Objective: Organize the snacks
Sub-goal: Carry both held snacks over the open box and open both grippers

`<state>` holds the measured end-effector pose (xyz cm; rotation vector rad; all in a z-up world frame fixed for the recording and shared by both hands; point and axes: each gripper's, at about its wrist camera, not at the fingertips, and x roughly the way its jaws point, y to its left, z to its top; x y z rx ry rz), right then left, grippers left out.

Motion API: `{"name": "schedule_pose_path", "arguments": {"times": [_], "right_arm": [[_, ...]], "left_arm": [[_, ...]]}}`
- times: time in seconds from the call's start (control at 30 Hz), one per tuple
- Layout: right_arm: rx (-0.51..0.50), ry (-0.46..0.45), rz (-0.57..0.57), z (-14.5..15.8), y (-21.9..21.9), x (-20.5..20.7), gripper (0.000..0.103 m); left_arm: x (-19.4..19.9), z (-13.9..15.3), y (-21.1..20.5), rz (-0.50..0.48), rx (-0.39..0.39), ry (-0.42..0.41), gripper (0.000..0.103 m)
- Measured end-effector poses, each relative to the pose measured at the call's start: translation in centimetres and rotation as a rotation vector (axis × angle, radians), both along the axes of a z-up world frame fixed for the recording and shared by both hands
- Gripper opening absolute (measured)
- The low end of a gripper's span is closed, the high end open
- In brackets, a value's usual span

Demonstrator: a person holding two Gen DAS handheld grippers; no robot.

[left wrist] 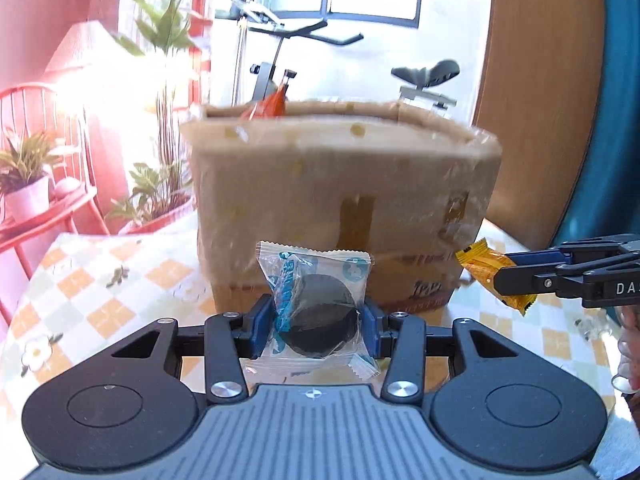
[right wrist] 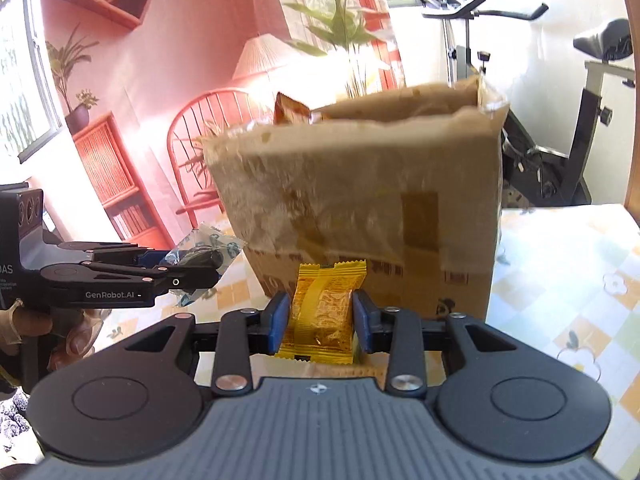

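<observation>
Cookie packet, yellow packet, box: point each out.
cookie packet (left wrist: 320, 316): left wrist view, on the dark cookie inside the clear wrapper
yellow packet (right wrist: 320, 312): right wrist view, middle of the wrapper
box (left wrist: 320, 200): left wrist view, on its front wall

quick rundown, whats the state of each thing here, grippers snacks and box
left gripper: shut on the clear-wrapped dark round cookie, held off the table
right gripper: shut on the yellow foil snack packet, held off the table
brown cardboard box: upright on the checked tablecloth, top open
orange snack packet: inside the box, sticking up over the rim
</observation>
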<state>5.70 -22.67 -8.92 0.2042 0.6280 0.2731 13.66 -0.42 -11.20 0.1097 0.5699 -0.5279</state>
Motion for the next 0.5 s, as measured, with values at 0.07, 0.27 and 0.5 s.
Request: {"name": "schedule_pose_path", "arguments": {"times": [0.07, 0.27, 0.5], "right_arm": [[0.004, -0.054, -0.003, 2.0, -0.6, 0.1, 0.037], [-0.020, -0.158, -0.048, 6.5, -2.6, 2.6, 0.037], [-0.083, -0.143, -0.115, 7.0, -4.1, 9.0, 0.037]], "left_arm": [[0.0, 2.0, -0.5, -0.013, -0.028, -0.054, 0.048], [2.3, 7.0, -4.3, -0.041, -0.076, -0.164, 0.048], [9.6, 7.1, -11.1, 0.008, -0.067, -0.104, 0.048]]}}
